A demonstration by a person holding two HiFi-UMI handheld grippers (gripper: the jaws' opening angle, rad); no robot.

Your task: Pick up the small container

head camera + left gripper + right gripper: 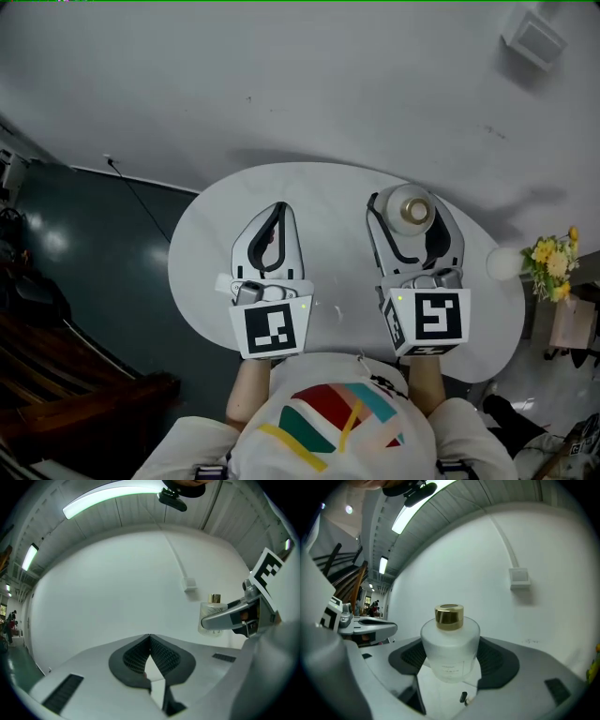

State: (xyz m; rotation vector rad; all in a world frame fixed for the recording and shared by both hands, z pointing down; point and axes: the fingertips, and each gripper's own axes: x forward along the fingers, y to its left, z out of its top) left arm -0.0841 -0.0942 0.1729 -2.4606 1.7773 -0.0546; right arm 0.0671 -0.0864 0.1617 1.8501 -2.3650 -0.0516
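Striped in red, teal and yellow, a white shirt (328, 422) fills the bottom of the head view, cut off by the frame. Just beyond it, two marker cubes (272, 328) hide the person's hands; only the wrists (248, 384) show beneath them.

The left gripper (278, 208) hangs over the white table (328, 192). Its jaws are pressed together at the tips with nothing between them, as its own view confirms. The right gripper (411, 220), level with it and well apart, has its dark pads (408, 658) closed against both sides of the small container (450, 644), a frosted white bottle with a gold cap (449, 616).

The bottle stands upright between the jaws, near their tips. Faint print on its front is too small to read. From above, the cap and shoulder cover its base, and no view shows whether it rests on the table or hangs clear.

Farther out, a dark floor (84, 253) lies left of the table, crossed by a thin black cable (141, 199). Yellow flowers (550, 262) sit at the right edge, partly cut off, and what holds them is hard to make out. A white wall (281, 84) closes the scene, with a small box (534, 37) mounted at the upper right.
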